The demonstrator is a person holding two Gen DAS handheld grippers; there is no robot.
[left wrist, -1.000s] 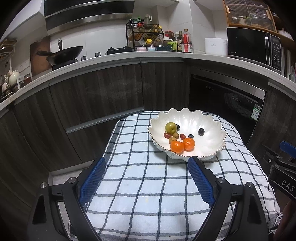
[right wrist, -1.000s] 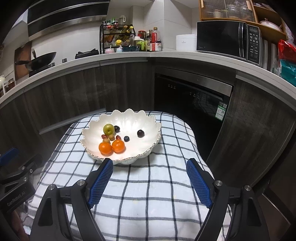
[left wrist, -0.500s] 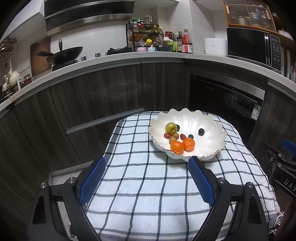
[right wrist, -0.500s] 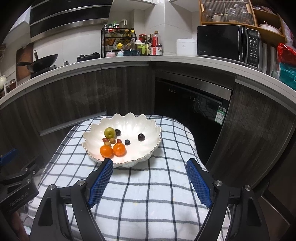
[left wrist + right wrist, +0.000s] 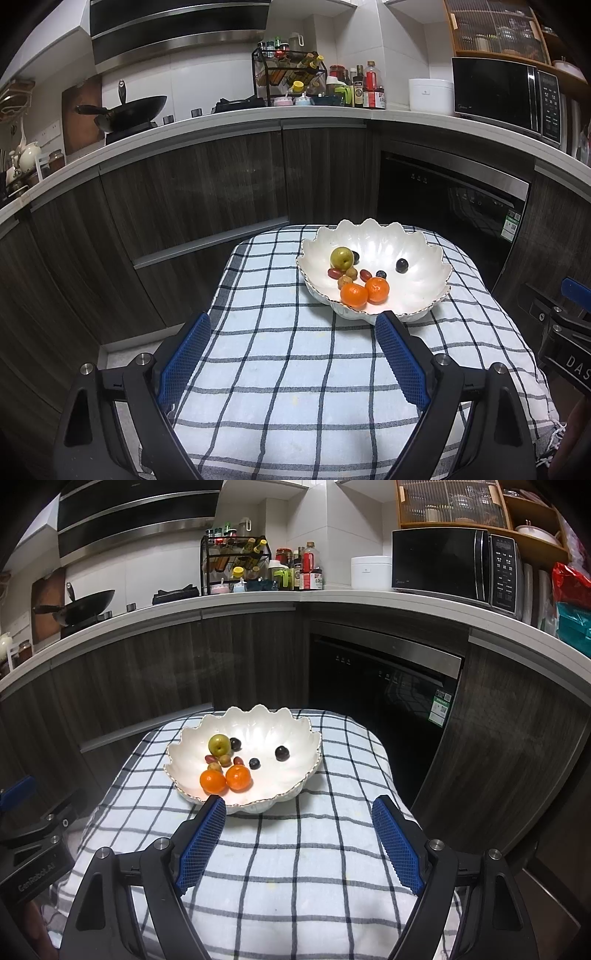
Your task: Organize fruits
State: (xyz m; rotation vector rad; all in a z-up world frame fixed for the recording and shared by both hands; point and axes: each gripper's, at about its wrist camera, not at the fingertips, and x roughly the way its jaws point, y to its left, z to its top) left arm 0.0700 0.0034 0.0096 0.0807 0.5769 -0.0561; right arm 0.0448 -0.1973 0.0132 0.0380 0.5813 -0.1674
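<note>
A white scalloped bowl (image 5: 424, 258) (image 5: 291, 731) stands on a checked cloth (image 5: 295, 369) (image 5: 314, 867) over a small table. Inside lie two oranges (image 5: 354, 295) (image 5: 212, 781), a green apple (image 5: 341, 257) (image 5: 218, 744), small red and brown fruits (image 5: 334, 273) and several dark grapes (image 5: 402, 265) (image 5: 282, 753). My left gripper (image 5: 291, 325) is open, empty, short of the bowl and left of it. My right gripper (image 5: 299, 808) is open and empty too, its left fingertip (image 5: 216, 805) just before the bowl's near rim.
Dark wood cabinets and a built-in oven (image 5: 388, 672) stand behind the table. The counter carries a wok (image 5: 125, 107), a spice rack (image 5: 288, 74), bottles, a rice cooker (image 5: 371, 572) and a microwave (image 5: 458, 565). The table drops off to floor at left and right.
In the right wrist view the bowl sits slightly lower and nearer than a second ago. The left wrist view is unchanged. Both grippers stay open.
</note>
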